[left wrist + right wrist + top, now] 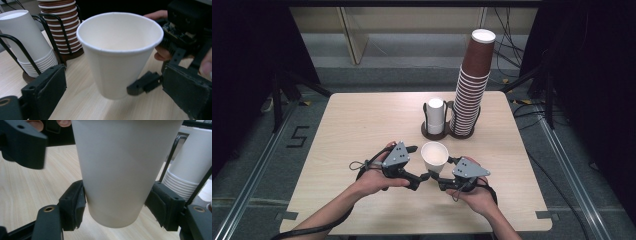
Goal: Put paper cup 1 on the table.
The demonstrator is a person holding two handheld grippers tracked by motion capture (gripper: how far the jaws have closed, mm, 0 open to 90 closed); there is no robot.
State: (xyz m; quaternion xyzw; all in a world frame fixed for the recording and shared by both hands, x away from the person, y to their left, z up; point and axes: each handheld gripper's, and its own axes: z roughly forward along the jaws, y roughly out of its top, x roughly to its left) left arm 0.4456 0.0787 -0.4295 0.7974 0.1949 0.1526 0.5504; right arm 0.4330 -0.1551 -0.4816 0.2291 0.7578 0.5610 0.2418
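Observation:
A white paper cup (434, 155) hangs upright just above the table near its front middle. My right gripper (433, 177) is shut on the cup's lower part; in the right gripper view its pads press both sides of the cup (120, 165) near the base, the right gripper (116, 206) seen from below. My left gripper (418, 180) is open. In the left gripper view its jaws stand wide to either side of the cup (117, 57) without touching it, around the left gripper (112, 77) midpoint. One right jaw tip (145, 85) shows at the cup's base.
Behind the cup a dark wire holder (434, 134) carries a short stack of white cups (435, 116) and a tall stack of brown cups (472, 85). The wooden table (362, 125) has bare room to the left. Cables lie on the floor at back right.

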